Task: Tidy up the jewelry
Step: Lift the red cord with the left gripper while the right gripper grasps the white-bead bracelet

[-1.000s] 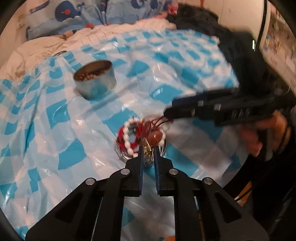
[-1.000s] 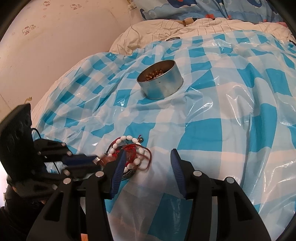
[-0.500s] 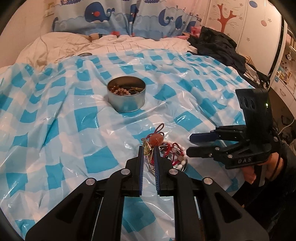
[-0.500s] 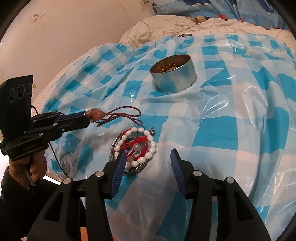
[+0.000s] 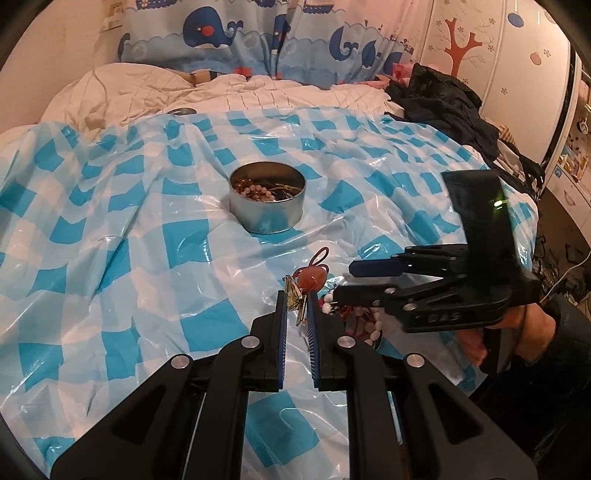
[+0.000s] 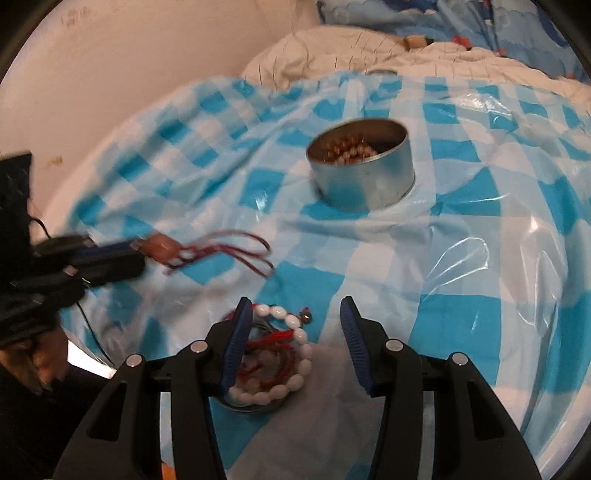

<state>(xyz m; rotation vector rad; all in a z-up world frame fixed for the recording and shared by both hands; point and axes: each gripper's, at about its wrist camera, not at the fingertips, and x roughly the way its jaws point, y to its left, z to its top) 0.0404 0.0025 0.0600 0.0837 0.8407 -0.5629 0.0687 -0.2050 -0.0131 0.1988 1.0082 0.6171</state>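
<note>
Surface: blue-and-white checked plastic sheet spread over a bed, creased and glossy
Left gripper: black frame with blue finger pads, nearly closed, clamped on the gold fitting of an orange-brown stone pendant on dark red cord; pendant held clear of the sheet, cord loops seen hanging forward in the right wrist view
Right gripper: black frame with blue pads, held wide apart, nothing gripped; positioned over the dish, left pad above its near rim
Dish: shallow clear glass dish on the sheet, partly hidden beneath the right gripper
Dish contents: white oval-bead bracelet and red cord bracelet, tangled together
Tin: round silver metal tin, upright, lidless, well beyond the dish; pale pinkish beads lying inside
Background: whale-print blue curtain, cream quilt, dark clothing heap
</note>
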